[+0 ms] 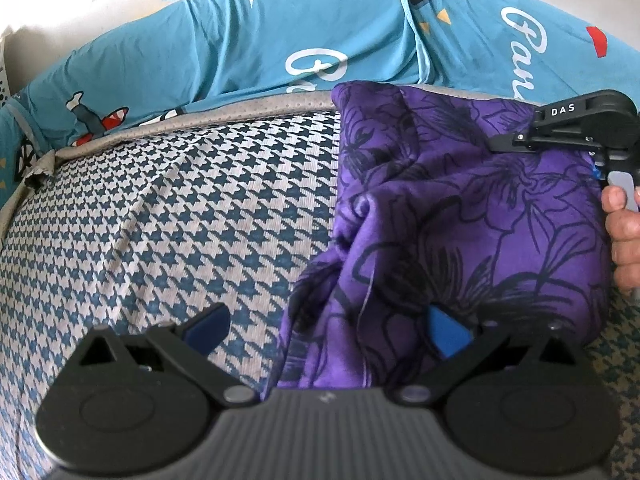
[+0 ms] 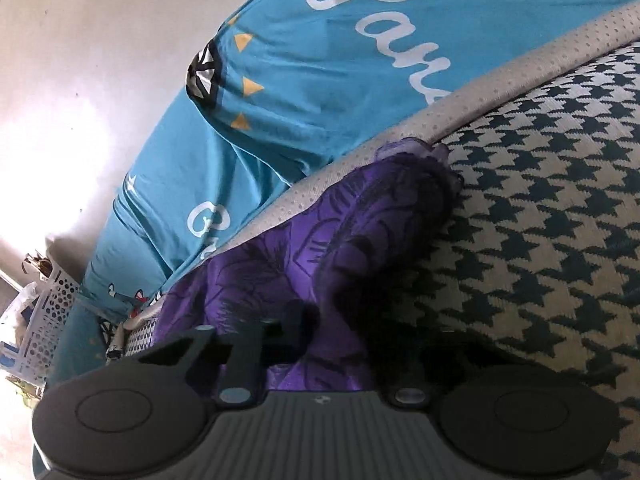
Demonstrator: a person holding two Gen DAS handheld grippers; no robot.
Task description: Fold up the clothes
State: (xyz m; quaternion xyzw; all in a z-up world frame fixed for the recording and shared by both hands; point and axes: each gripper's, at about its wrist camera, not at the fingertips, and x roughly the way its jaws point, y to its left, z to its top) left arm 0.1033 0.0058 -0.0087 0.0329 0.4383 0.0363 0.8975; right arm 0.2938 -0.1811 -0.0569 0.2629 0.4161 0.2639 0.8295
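Two grippers in view. Left gripper [image 1: 326,328] is wide open and holds nothing: its left blue pad [image 1: 208,326] is over the houndstooth cover [image 1: 200,208], and its right blue pad [image 1: 446,334] is over the near edge of the purple floral cloth [image 1: 460,208]. Can't tell whether either pad touches.

The cloth lies bunched and creased on the right part of the cover. Its far end reaches onto the grey dotted trim [image 1: 240,110] at the cover's far edge.

Right gripper [image 1: 496,145] comes in from the right, held by a hand [image 1: 624,236]. Its tip is down at the far right part of the cloth. It is seen side-on there, and in its own wrist view the fingers are dark and blurred against the purple folds. Can't tell how far its jaws are apart or whether they pinch the fabric.

Beyond the trim is a teal printed sheet [image 1: 200,52] with white script, then a pale wall [image 2: 80,60]. A white perforated basket [image 2: 44,312] stands at the far left edge of the right wrist view.
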